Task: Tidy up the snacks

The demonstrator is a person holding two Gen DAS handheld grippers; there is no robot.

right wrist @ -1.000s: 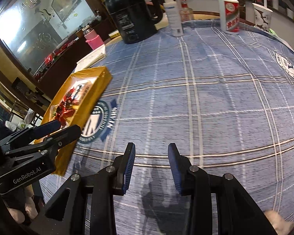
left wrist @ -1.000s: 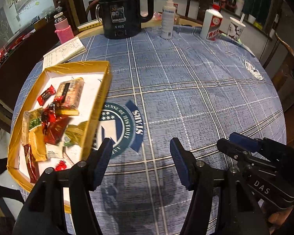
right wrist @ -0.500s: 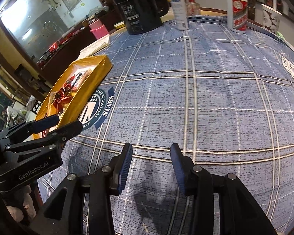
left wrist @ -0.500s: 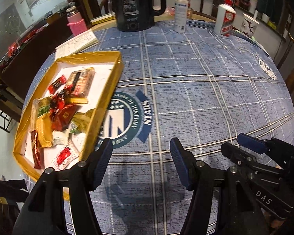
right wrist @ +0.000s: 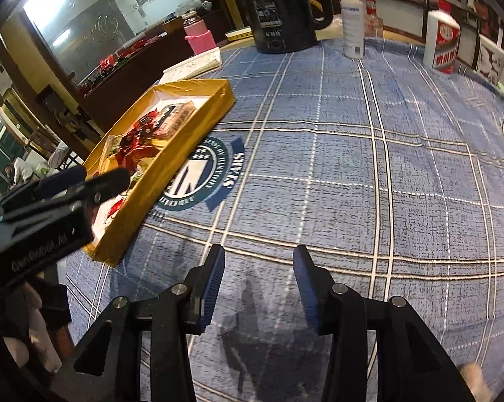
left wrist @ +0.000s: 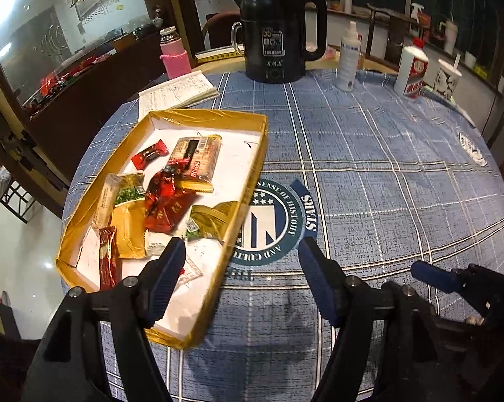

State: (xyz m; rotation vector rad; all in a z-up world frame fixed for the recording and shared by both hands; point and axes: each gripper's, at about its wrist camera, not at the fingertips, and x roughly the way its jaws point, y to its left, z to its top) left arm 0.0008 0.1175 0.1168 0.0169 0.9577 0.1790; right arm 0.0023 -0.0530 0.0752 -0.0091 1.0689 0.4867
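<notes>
A shallow gold-edged tray lies on the left of the blue plaid tablecloth; it also shows in the right wrist view. It holds several wrapped snacks: red packets, a brown bar, gold and green packets. My left gripper is open and empty, low over the tray's near right corner, its left finger over the tray. My right gripper is open and empty over bare cloth, to the right of the tray. Each gripper shows in the other's view.
At the table's far edge stand a black kettle, a white spray bottle, a white liquor bottle, a paper cup, a pink flask and an open notebook. A round emblem is printed beside the tray.
Both grippers have drawn back and swung left, so the tray sits nearer the middle of the left wrist view. Both stay open. The tray and snacks have not moved.
</notes>
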